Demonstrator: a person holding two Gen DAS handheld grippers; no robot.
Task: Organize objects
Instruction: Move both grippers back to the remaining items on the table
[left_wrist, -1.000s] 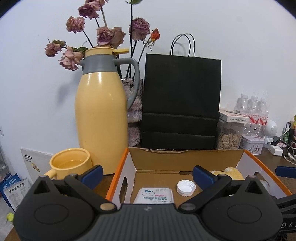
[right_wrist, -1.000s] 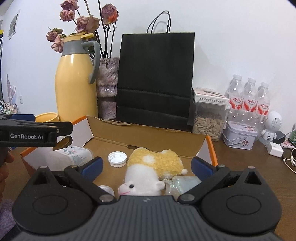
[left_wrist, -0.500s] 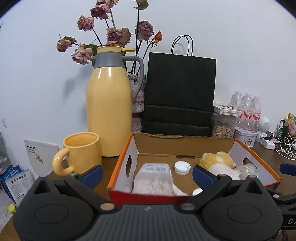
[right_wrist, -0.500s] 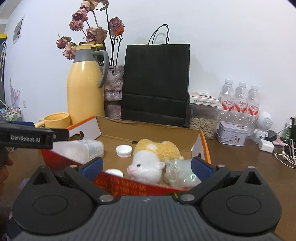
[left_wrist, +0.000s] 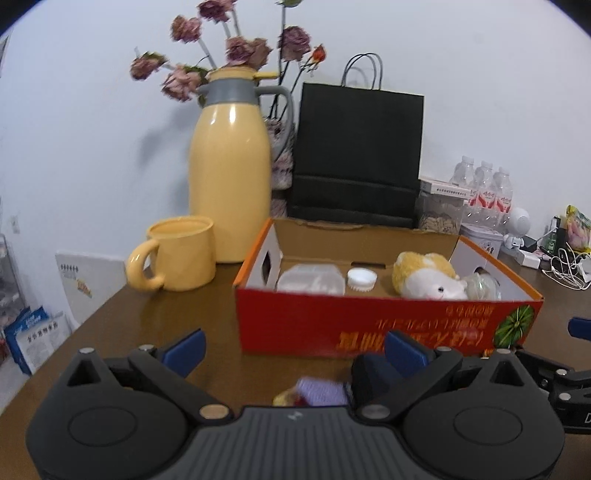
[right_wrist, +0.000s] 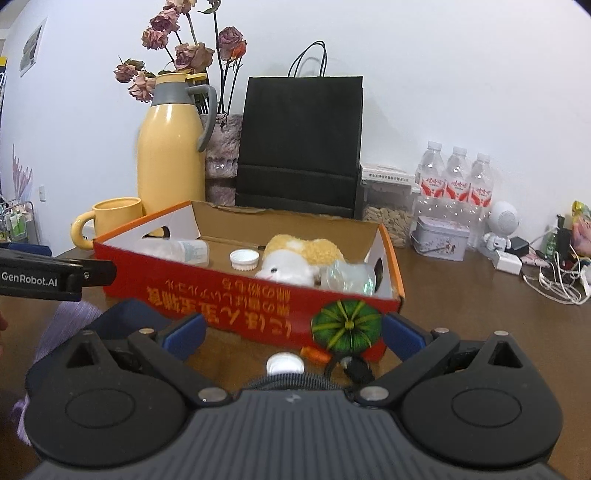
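left gripper (left_wrist: 293, 343) spread wide, empty, above the brown table (left_wrist: 147, 314) | right gripper (right_wrist: 293, 330) spread wide, empty, white cap (right_wrist: 285, 363) just below | red cardboard box (right_wrist: 258, 306) ahead holds plush toy (right_wrist: 295, 258), clear bottle (right_wrist: 177, 249), another cap (right_wrist: 243, 259) | yellow mug (left_wrist: 177, 253) beside yellow thermos (left_wrist: 229, 184)

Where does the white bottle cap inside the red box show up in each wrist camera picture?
Left wrist: white bottle cap sits centre, slightly right, between the plastic container and the plush toy.
Right wrist: cap lies left of centre, just left of the plush.
Shared landmark: yellow thermos.
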